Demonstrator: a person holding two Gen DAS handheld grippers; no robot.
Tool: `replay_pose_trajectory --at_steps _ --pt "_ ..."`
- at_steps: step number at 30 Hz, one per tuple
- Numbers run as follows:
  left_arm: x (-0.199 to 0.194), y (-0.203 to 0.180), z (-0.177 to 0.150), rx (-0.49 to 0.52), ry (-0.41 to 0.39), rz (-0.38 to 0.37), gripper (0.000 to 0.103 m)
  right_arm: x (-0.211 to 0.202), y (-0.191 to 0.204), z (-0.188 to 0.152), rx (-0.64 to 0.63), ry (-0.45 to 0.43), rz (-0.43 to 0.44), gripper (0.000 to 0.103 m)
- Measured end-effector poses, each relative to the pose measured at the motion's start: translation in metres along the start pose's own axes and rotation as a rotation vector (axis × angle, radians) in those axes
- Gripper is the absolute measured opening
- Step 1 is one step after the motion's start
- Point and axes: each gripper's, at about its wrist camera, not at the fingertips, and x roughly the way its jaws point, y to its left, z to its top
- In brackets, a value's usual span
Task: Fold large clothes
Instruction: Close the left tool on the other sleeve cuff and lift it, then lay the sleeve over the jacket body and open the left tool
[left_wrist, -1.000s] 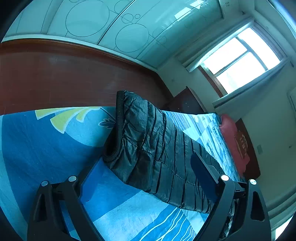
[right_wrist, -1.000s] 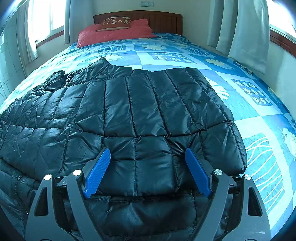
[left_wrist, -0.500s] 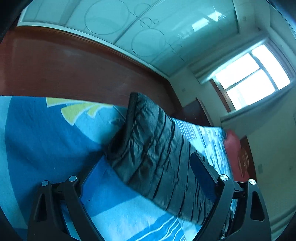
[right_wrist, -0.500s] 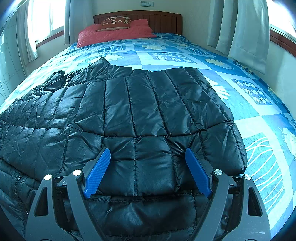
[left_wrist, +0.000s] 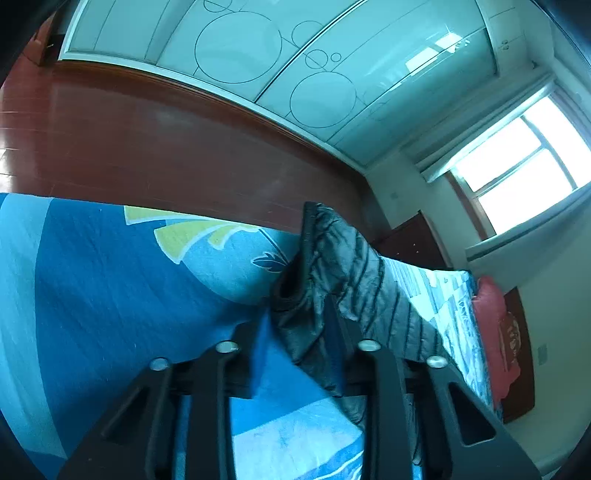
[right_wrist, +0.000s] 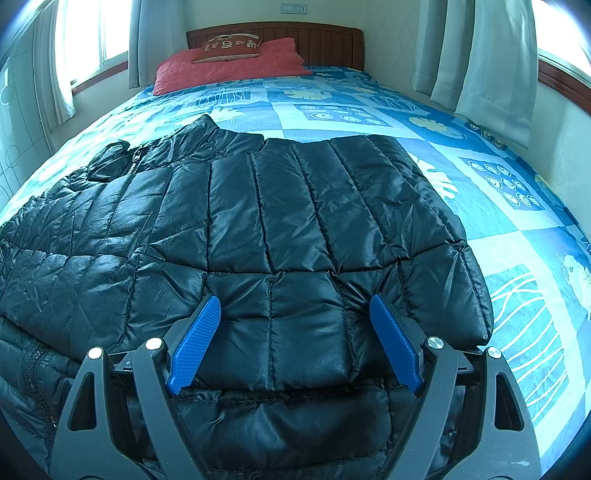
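Pinching the black puffer jacket's sleeve (left_wrist: 354, 291) at frame centre, left claw (left_wrist: 295, 332) clamped, right claw (right_wrist: 295, 339) spread apart over the jacket (right_wrist: 258, 221) on the bed (right_wrist: 517, 221).

1. One black quilted puffer jacket (right_wrist: 266, 229).
2. One bed with a blue patterned bedspread (right_wrist: 517, 236).
3. One red pillow (right_wrist: 236, 66), carrying one smaller cushion (right_wrist: 231, 48).
4. Two grippers: left gripper (left_wrist: 295, 325), right gripper (right_wrist: 295, 332).
5. One wooden headboard (right_wrist: 325, 40).
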Motion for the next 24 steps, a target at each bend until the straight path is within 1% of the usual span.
replay_pose_trajectory --at_steps 5,8,11,14,15,18,21,23,24 --pt "-0.001 -0.006 0.001 0.035 -0.01 0.005 0.012 -0.001 0.002 -0.001 -0.001 -0.001 -0.001 0.083" --pt "-0.01 -0.02 -0.002 0.08 -0.032 -0.015 0.01 0.0 0.0 0.0 -0.001 -0.001 -0.002 0.083" --pt "-0.016 -0.044 -0.01 0.146 -0.043 -0.053 0.01 0.0 0.0 0.0 -0.001 -0.002 -0.001 0.083" --pt "-0.024 -0.076 -0.025 0.214 -0.037 -0.117 0.01 -0.001 0.002 -0.001 0.0 -0.002 -0.001 0.083" --pt "-0.026 -0.092 -0.035 0.245 -0.025 -0.147 0.01 -0.001 0.002 -0.001 0.0 -0.002 -0.001 0.083" --pt "-0.029 -0.121 -0.058 0.31 0.012 -0.226 0.01 -0.001 0.002 -0.001 0.0 -0.002 -0.002 0.083" --pt "-0.03 -0.163 -0.098 0.399 0.073 -0.298 0.009 -0.001 0.002 -0.001 0.0 -0.002 -0.001 0.083" --pt "-0.028 -0.181 -0.121 0.437 0.113 -0.331 0.009 0.0 0.001 -0.001 0.002 -0.002 0.0 0.083" --pt "-0.027 -0.196 -0.139 0.466 0.144 -0.349 0.009 -0.001 0.002 -0.001 0.002 -0.003 -0.001 0.083"
